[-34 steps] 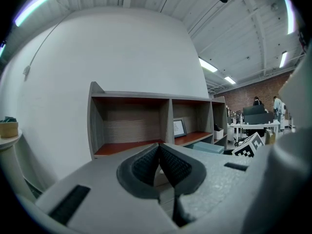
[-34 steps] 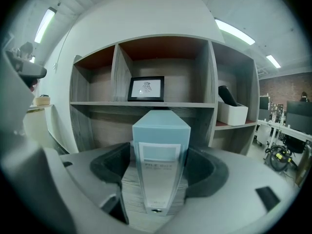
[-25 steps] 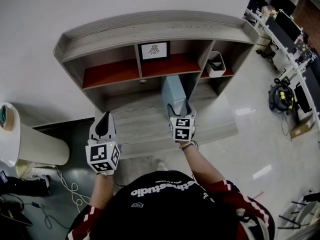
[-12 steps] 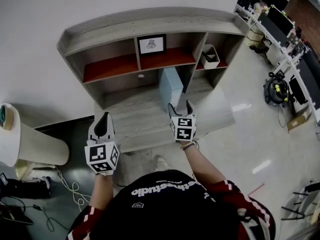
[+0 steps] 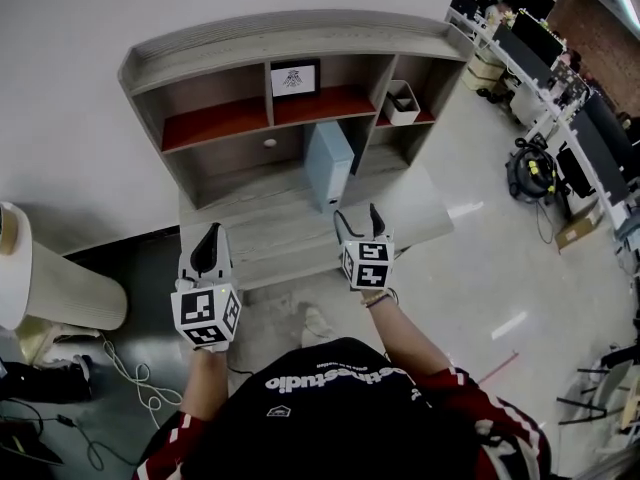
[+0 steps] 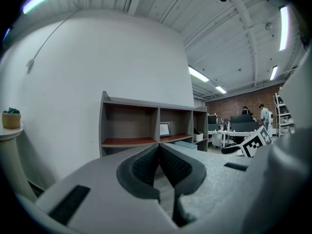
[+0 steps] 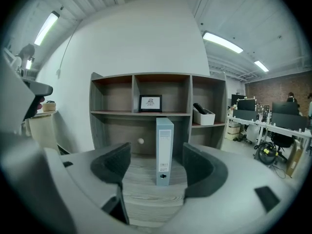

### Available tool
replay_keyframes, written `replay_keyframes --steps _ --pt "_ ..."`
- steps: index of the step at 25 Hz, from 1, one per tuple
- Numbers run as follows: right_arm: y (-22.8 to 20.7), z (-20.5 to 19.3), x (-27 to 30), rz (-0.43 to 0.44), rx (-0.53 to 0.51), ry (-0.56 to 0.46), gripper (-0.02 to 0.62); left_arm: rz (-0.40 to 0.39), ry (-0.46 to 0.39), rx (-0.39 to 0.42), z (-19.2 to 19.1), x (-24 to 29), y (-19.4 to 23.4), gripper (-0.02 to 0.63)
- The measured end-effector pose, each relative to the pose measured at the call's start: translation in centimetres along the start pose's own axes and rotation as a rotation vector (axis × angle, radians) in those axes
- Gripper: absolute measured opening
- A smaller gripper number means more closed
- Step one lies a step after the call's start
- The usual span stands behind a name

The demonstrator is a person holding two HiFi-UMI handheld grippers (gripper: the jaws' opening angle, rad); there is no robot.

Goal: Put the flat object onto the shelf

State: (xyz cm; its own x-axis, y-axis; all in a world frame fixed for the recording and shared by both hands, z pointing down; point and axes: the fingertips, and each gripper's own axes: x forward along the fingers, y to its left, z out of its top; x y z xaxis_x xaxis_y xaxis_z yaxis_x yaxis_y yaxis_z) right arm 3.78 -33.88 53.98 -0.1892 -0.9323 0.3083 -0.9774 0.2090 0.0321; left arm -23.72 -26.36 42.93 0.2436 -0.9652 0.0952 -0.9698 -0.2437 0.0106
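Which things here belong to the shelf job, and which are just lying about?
Job in hand:
blue binder, upright on the lower deck
shelf unit
right gripper, open, facing the binder, not touching it

Lying about:
framed picture
white bin
white pedestal
floor cables
left gripper, shut, empty

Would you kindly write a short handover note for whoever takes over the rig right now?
Left gripper: shut, empty, held in front of the shelf unit.
Right gripper: open, empty, facing the blue binder but clear of it.
Binder: upright on the unit's lower board, nothing touching it.
Done: binder looks placed.
Left: probably only checking that this level is the intended one.
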Motion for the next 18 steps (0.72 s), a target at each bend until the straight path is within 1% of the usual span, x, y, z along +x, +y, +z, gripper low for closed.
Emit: replay_keyframes --steps 7,11,18 --pt "0.7 2.3 -3.7 0.025 -0.017 -0.059 0.327 -0.002 -0.013 -0.035 -0.5 -1.6 -0.5 0.006" --pt "0.7 3.6 -4.5 0.051 -0.019 -0.079 0.324 -0.003 -0.021 -0.066 -0.3 -2.3 -1.1 0.006" --pt "-0.1 6.0 -7.7 0.116 -0.035 -0.133 0.322 0.039 -0.041 -0.045 0.9 -3.3 -3.0 0.006"
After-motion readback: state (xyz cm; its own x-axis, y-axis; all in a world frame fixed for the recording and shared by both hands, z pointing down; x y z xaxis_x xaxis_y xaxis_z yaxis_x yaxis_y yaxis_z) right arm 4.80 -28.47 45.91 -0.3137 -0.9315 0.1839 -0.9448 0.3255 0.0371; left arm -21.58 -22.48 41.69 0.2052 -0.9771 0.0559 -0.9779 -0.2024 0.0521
